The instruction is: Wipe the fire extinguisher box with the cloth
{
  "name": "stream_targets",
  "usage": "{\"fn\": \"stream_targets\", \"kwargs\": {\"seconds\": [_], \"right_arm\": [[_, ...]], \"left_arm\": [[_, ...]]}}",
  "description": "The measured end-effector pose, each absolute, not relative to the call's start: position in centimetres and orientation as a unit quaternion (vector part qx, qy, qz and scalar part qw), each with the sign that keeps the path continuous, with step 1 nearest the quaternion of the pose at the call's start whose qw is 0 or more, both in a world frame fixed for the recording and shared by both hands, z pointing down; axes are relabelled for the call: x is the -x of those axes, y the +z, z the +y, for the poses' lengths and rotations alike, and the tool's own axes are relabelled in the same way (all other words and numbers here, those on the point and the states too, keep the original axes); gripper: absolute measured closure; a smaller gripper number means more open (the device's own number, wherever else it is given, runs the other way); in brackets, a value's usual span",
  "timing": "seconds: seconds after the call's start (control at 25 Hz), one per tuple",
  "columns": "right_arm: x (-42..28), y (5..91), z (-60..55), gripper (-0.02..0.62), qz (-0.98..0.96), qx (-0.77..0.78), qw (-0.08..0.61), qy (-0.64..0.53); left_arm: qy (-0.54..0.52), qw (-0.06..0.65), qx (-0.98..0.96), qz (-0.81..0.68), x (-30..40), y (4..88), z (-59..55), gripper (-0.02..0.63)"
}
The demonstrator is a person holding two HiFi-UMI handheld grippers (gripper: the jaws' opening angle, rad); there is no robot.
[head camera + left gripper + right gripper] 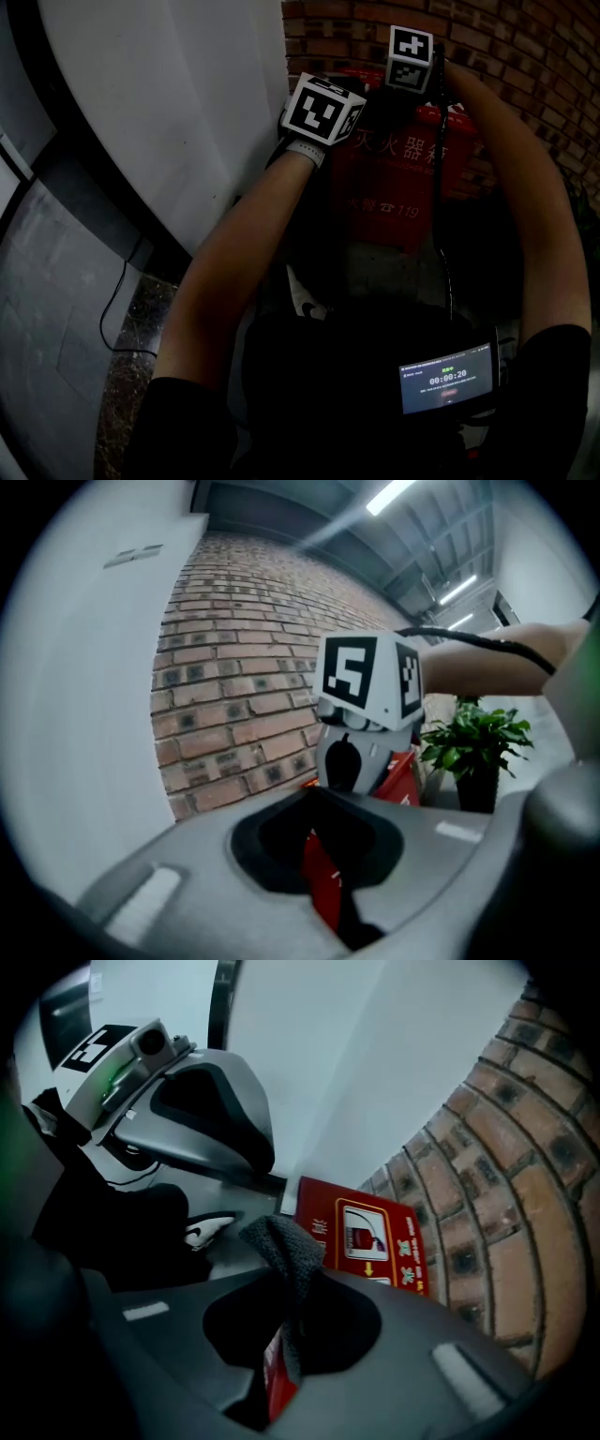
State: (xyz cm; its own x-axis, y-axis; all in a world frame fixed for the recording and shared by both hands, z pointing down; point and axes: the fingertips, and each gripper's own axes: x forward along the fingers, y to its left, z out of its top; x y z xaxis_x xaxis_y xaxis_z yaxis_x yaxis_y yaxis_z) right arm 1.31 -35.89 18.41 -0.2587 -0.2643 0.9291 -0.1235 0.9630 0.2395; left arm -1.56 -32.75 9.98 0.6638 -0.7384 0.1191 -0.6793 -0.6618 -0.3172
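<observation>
The red fire extinguisher box [405,164] stands against the brick wall; its printed top shows in the right gripper view [370,1232]. A dark grey cloth [286,1241] sticks up from my right gripper [291,1326], which is shut on it just above the box. My left gripper [323,855] hangs over the box's left side, its jaws closed to a narrow slit in which only a red sliver of the box shows. In the head view both marker cubes, left [323,108] and right [411,56], sit over the box top and hide the jaws.
A curved brick wall [525,56] rises behind the box, and a white wall panel [169,103] lies to its left. A potted plant [473,747] stands beyond the box. A shoe [211,1230] rests on the floor nearby. A cable [117,300] trails over the floor.
</observation>
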Motion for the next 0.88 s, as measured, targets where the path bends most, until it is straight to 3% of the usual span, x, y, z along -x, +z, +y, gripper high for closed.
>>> {"fn": "stream_targets", "kwargs": {"seconds": [0.56,0.88], "right_arm": [[-8.0,13.4,-47.1,0.571,-0.744,-0.344,0.544,-0.179],[-9.0,17.3,-51.3,0.572,-0.735,-0.356,0.555,-0.159]], "left_arm": [[-0.134,0.109,0.907,0.384,-1.7,11.9,-37.1,0.603],[-0.153,0.136,0.901,0.382,-3.9,12.4,-39.4,0.603]]}}
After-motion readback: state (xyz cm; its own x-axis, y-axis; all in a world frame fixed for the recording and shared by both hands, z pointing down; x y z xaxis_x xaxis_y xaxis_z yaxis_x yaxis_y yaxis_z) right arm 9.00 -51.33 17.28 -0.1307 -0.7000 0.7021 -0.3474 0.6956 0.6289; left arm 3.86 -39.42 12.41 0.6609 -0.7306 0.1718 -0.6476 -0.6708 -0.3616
